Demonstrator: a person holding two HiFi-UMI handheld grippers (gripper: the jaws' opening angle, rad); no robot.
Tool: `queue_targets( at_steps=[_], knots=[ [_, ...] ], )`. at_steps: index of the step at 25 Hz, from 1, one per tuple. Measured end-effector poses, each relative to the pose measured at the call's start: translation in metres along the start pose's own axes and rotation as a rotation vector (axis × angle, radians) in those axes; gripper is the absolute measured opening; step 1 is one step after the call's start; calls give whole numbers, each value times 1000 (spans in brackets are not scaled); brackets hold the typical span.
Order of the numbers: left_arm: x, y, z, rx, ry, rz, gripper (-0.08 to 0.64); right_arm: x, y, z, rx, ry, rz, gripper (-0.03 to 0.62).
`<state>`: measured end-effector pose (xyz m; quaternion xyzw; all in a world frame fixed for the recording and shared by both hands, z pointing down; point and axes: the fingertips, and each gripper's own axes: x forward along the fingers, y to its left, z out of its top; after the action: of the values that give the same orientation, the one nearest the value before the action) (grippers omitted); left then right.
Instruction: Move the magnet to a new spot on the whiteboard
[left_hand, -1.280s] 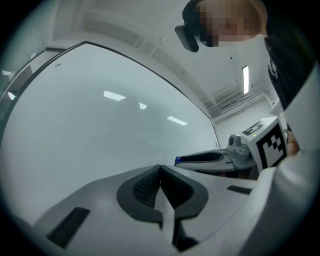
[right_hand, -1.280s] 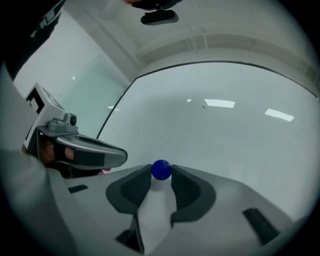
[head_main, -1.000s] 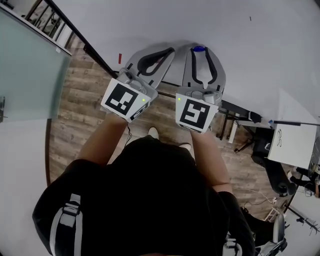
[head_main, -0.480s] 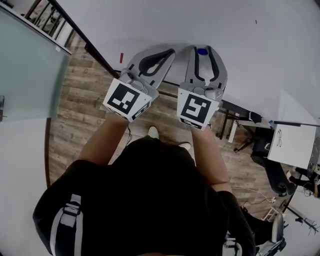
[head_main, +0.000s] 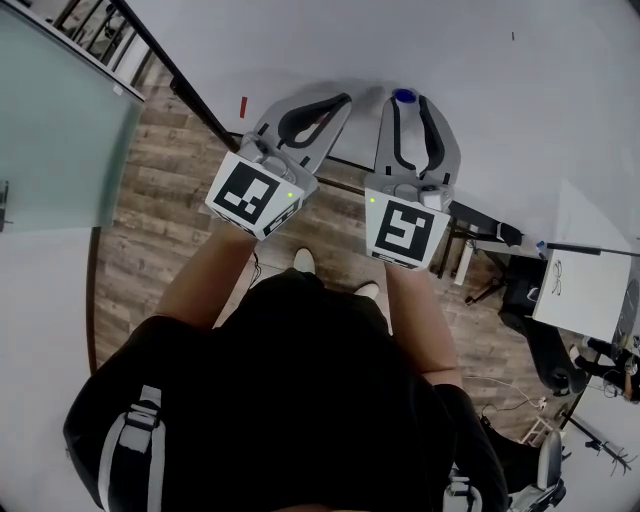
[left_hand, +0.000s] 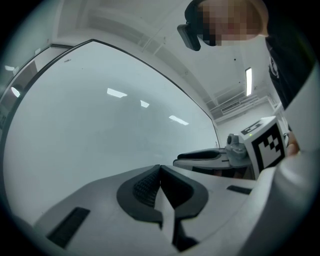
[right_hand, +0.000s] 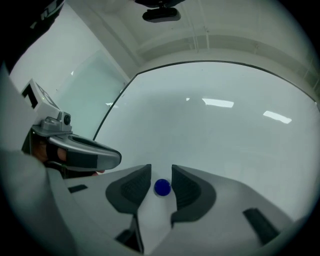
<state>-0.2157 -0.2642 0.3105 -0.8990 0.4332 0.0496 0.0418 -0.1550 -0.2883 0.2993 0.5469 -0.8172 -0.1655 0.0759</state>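
Observation:
A small round blue magnet sticks to the large whiteboard. My right gripper is open with its tips against the board, one on each side of the magnet. In the right gripper view the magnet sits between the dark pads with a narrow gap on each side. My left gripper is beside it to the left, shut with nothing in it. In the left gripper view its pads meet at the tip, close to the bare whiteboard.
A black frame edge bounds the board on the left, with a small red mark near it. A glass panel stands further left. A white table, chairs and cables are on the wood floor at the right.
The right gripper has shifted slightly to the right and a little away from the left one. The magnet stays between its tips. The left gripper has hardly moved.

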Motion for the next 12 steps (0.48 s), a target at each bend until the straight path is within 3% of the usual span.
queue_targets(
  at_steps=[12],
  knots=[
    [20,-62,23,34,-11,-64,5,-63,-49,-3,163,-18,127,120]
  ],
)
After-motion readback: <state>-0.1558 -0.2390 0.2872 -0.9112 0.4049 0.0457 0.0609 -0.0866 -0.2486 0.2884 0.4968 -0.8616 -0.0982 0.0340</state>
